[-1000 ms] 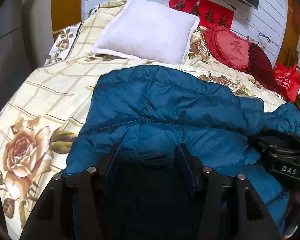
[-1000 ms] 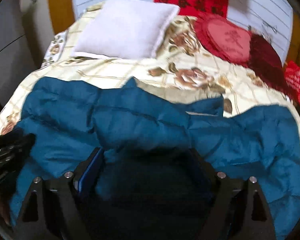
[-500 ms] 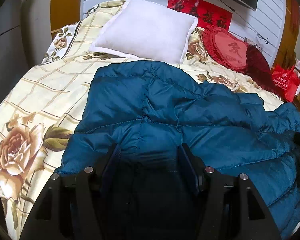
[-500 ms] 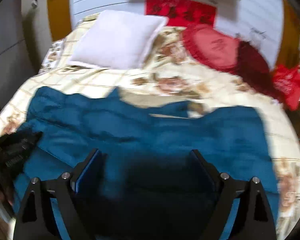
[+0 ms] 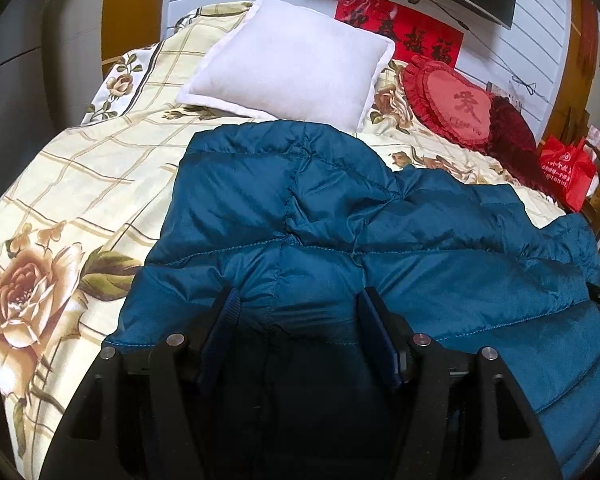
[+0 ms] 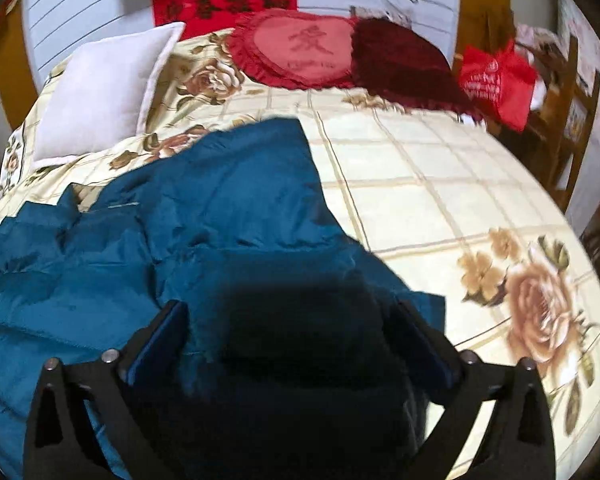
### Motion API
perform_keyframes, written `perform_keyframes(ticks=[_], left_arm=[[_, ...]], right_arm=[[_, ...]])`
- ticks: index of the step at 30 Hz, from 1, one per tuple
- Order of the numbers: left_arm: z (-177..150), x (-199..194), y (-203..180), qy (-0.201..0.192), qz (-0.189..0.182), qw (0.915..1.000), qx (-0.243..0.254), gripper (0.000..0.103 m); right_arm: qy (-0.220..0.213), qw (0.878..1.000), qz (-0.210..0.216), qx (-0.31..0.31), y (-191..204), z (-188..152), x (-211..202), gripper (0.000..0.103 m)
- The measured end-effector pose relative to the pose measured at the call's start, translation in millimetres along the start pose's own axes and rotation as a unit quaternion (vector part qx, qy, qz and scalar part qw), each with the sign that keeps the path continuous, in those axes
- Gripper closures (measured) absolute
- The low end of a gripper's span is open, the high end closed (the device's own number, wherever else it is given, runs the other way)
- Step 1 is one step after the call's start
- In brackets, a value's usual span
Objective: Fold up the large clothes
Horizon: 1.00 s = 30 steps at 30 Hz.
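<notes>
Spread across the near half of the bed (image 5: 72,184), the blue puffer jacket (image 5: 300,216) lies quilted side up, its far edge just short of the white pillow (image 5: 292,60). I have its near hem bunched between the fingers of my left gripper (image 5: 298,332); the jaws stand fairly wide, with padded cloth filling the gap, so I judge they hold it, though the contact itself is in shadow. My right gripper (image 6: 288,336) sits at the jacket's right end, jaws set wide and dark fabric heaped between them; I cannot tell for sure whether it grips or merely rests on the cloth.

I take this to be the spreading or first-fold step: both grippers hold the near edge, and the body is roughly flat but still rumpled, with a ridge running across its middle. The next move, as I judge it, calls for lifting both ends evenly and carrying the hem toward the pillow, keeping it taut so the slippery shell does not sag.

Beyond the jacket, right of the pillow, lie a red heart cushion (image 6: 296,48) and a dark red one (image 6: 404,60), with a red bag (image 6: 496,80) past the bed's edge. The right view is blurred, and the jacket's sleeves and nearest hem are hidden beneath my grippers
</notes>
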State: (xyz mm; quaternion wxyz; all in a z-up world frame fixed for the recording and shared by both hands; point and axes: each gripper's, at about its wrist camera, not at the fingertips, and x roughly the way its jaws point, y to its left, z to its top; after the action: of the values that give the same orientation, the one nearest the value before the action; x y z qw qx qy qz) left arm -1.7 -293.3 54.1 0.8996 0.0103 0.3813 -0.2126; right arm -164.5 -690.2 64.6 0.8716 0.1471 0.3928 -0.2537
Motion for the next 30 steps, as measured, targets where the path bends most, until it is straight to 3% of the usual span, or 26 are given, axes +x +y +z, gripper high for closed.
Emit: perform_keyframes(ticks=[4,7,9,13,18,24,30], left_arm=[[0.7,-2.9,-2.8,0.002,0.011,0.9999,0.008,0.036],[0.0,-16.2,-7.6,0.009,0.034,0.9991,0.023,0.036],[-3.1,-30.9,-9.0,0.003,0.032,0.9992,0.025,0.036],[-12.4,-57.7,-10.0,-0.009,0.025,0.999,0.035,0.036],[-24.7,-79.9,-8.6,-0.012,0.024,0.9989,0.04,0.036],[-36.9,-85.9,-9.1,-0.009,0.031,0.9982,0.051,0.036],[-53.4,-76.2,-1.4,0.003,0.031,0.9987,0.041,0.036]], right_arm=[[-0.009,1.0,-0.013,-0.004,7.2,-6.2,1.1,0.0],[-0.028,0.999,-0.029,-0.015,16.8,-10.1,-21.5,0.003],[-0.057,0.998,-0.013,-0.034,25.2,-16.7,-48.8,0.003],[-0.067,0.995,-0.004,-0.072,38.1,-28.2,-84.4,0.003],[-0.076,0.994,0.042,-0.074,43.2,-45.0,-113.1,0.003],[-0.055,0.993,0.033,-0.101,55.2,-64.8,-105.5,0.003],[-0.029,0.997,0.032,-0.069,45.4,-74.9,-76.4,0.003]])
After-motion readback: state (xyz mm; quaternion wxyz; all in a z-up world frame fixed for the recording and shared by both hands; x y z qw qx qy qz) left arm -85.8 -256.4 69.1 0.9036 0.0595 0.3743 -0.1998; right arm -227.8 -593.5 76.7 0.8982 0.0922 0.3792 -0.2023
